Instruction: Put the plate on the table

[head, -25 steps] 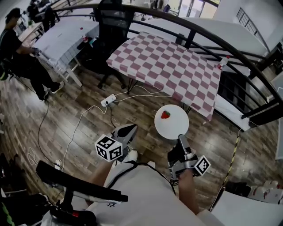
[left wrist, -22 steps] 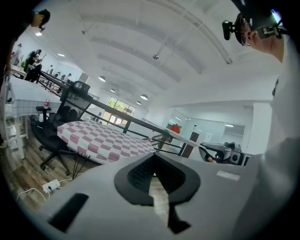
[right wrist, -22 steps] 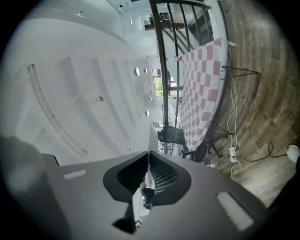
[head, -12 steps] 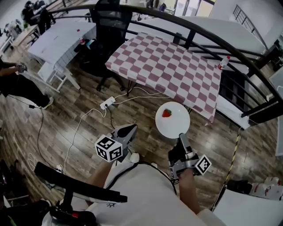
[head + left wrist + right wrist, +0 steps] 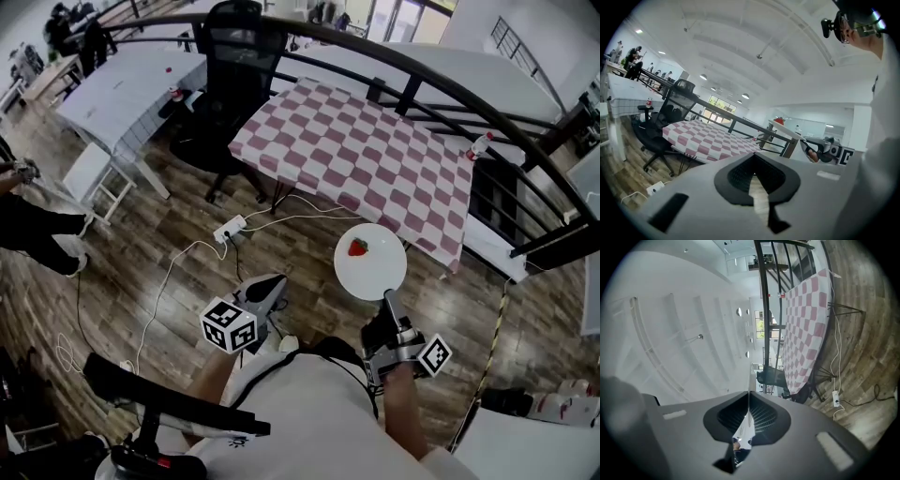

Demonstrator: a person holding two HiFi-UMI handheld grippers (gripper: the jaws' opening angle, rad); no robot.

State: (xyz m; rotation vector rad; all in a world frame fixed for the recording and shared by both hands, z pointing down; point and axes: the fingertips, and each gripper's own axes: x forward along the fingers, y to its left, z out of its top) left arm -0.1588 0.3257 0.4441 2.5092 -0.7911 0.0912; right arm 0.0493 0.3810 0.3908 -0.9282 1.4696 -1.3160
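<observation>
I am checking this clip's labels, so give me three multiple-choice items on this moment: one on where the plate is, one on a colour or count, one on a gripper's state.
1. Where is the plate?
A. Held up over the wooden floor, short of the checked table
B. Flat on the checked table
C. Lying on the floor

2. What lies on the plate?
A. Two green things
B. Nothing
C. One red thing

3. The right gripper is:
A. open, clear of the plate
B. shut on the plate's rim
C. shut on nothing

Key: 1 A, the head view shows floor boards all round the plate. 2 C, there is a single red spot on the white. 3 B, the right gripper view shows the plate's thin edge between pressed jaws.
</observation>
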